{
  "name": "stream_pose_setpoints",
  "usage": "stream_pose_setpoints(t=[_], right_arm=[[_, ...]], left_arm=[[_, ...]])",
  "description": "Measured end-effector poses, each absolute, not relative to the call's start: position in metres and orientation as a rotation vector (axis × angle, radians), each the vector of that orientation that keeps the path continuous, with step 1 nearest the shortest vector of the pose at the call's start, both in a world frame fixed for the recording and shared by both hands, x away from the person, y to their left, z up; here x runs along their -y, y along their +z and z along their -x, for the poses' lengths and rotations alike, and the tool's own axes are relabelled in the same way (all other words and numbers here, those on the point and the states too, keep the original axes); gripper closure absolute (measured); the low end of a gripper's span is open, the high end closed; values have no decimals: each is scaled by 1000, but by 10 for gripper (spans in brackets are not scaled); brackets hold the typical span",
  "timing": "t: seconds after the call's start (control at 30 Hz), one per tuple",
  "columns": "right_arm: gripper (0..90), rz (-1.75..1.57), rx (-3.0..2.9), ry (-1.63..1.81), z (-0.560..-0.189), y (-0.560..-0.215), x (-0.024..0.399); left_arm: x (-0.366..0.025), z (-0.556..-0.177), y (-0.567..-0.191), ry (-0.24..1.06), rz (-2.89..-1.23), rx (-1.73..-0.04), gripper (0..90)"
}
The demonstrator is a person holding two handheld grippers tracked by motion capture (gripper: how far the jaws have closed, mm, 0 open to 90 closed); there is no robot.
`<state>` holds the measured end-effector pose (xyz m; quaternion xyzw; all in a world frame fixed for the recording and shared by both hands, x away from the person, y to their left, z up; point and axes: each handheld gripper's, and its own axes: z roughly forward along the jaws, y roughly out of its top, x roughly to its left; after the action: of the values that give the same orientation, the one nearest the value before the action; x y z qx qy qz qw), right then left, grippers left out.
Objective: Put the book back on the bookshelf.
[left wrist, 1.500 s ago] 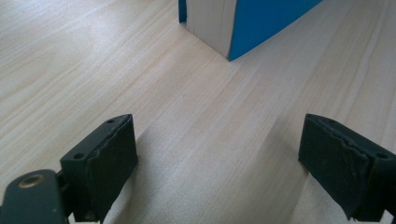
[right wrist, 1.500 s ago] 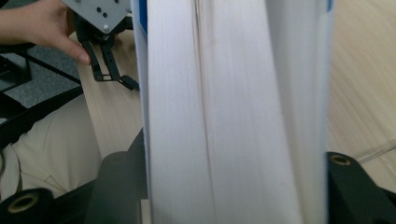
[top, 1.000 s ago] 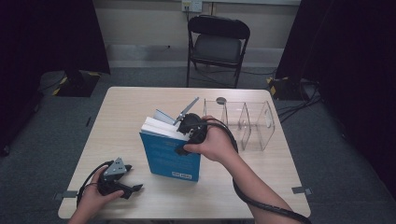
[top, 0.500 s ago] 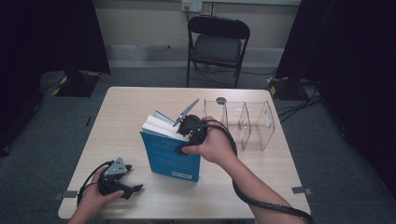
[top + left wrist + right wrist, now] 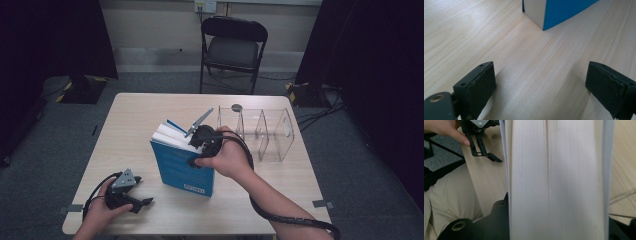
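**Inspector:** What has changed over the last second?

**Assistant:** Very little. The blue book [image 5: 182,167] stands upright at the centre of the high view, as it did a second ago, tipped perhaps a shade further towards the lower left. The right gripper [image 5: 201,138] stays clamped over its top edge; in the right gripper view the white page block [image 5: 556,180] sits between the jaws.

**Inspector:** The left gripper?

**Assistant:** The left gripper [image 5: 127,192] rests at the lower left of the high view, unmoved, jaws wide apart with nothing between them.

**Inspector:** Meaning for the task?

**Assistant:** None is stated. I judge the book is being steadied or about to be lifted, possibly towards the clear divider rack [image 5: 260,131] just to its right.

**Inspector:** Surface and room?

**Assistant:** A pale wooden table [image 5: 140,115] on grey carpet. A black folding chair [image 5: 232,47] at top centre, dark curtains either side.
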<state>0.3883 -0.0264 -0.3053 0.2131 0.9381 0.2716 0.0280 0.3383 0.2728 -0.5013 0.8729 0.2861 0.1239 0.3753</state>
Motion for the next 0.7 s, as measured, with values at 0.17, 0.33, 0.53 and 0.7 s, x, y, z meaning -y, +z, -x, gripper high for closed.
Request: stream_pose_setpoints(t=[0.17, 0.33, 0.53, 0.7], right_arm=[[616, -669, -2897, 829, -387, -304, 27], [616, -666, -2892, 800, -383, -299, 28], [617, -713, -2878, 806, -380, -295, 39], [617, -727, -2879, 808, -378, -291, 46]], left_arm=[[-272, -338, -502, 305, -2227, -741, 87], [-272, -338, -502, 305, -2226, -741, 87], [-272, -338, -502, 305, -2224, -742, 87], [-272, -338, -502, 305, -2224, -743, 87]])
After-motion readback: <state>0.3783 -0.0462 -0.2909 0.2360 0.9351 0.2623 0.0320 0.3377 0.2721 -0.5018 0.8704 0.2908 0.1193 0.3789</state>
